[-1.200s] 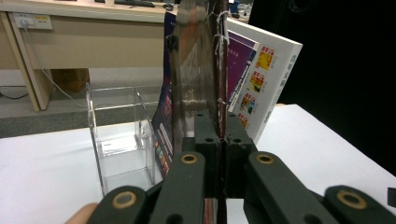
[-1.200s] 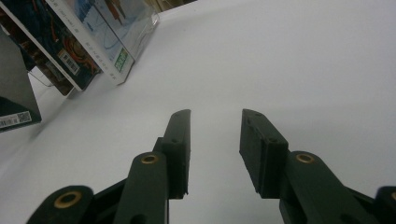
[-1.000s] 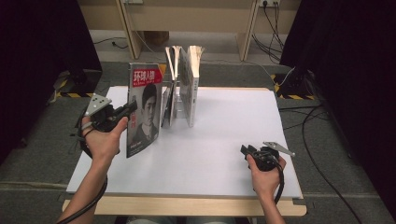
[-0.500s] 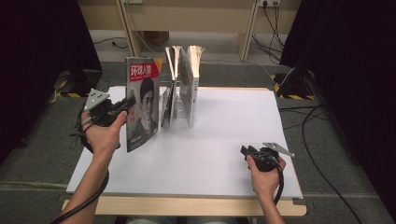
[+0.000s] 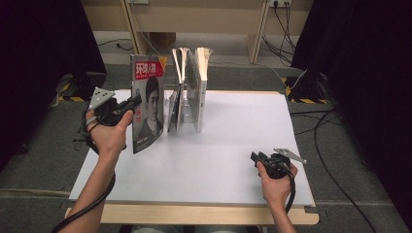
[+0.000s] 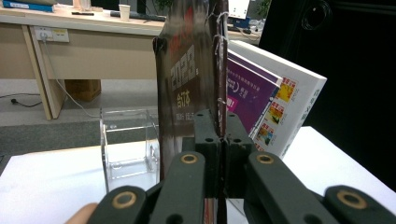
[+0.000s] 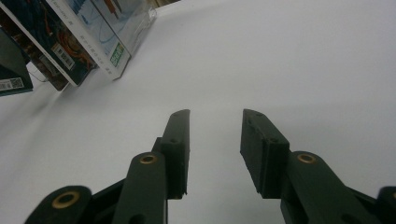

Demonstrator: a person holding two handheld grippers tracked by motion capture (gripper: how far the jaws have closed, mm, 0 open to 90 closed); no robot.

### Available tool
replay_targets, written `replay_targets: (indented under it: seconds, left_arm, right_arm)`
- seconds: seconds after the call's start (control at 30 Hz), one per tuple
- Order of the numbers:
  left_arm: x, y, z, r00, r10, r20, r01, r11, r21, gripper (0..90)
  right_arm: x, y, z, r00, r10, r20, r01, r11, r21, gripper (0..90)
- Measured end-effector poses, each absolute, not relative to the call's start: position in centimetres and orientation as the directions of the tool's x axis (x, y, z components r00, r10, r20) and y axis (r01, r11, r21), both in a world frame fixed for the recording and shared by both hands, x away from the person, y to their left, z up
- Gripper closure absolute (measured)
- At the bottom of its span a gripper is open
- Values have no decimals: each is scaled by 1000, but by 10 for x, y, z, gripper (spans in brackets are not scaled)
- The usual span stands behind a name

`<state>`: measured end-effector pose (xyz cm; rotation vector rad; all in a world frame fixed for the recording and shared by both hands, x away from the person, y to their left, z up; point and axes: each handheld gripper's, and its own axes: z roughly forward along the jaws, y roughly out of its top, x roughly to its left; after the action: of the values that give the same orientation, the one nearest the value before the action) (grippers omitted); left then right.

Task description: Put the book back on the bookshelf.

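We hold a magazine (image 5: 147, 104) with a face on its cover. Our left gripper (image 5: 135, 101) is squeezed tight on its edge, and in the left gripper view the two black jaws pinch the thin dark pages right between them. The magazine stands up tall, just left of the clear rack (image 6: 126, 142) on the white table (image 5: 228, 145). Other books (image 5: 198, 87) already stand in that rack, leaning a bit.

Our right gripper (image 5: 255, 156) rests low on the table, well apart from the books. Its jaws are spread with nothing in them.

We think the job now is to slide the magazine into the rack beside the others. To do it well, we keep the magazine straight up and down, so it does not flop. We aim its bottom edge at a free slot. We go slowly, so we do not knock over the books. We let go only when it stands by itself.
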<state>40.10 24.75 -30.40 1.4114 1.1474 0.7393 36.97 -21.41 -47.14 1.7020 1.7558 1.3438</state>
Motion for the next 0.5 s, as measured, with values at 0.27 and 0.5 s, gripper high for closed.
replay_targets:
  seconds: [0.27, 0.5]
  left_arm:
    - [407, 249, -301, 324, 932, -164, 225, 93, 970, 871]
    - [412, 248, -297, 320, 934, -163, 224, 92, 970, 871]
  right_arm:
    - [369, -213, -472, -221, 909, 353, 582, -168, 796, 635]
    - [369, -212, -472, -220, 908, 356, 585, -169, 793, 635]
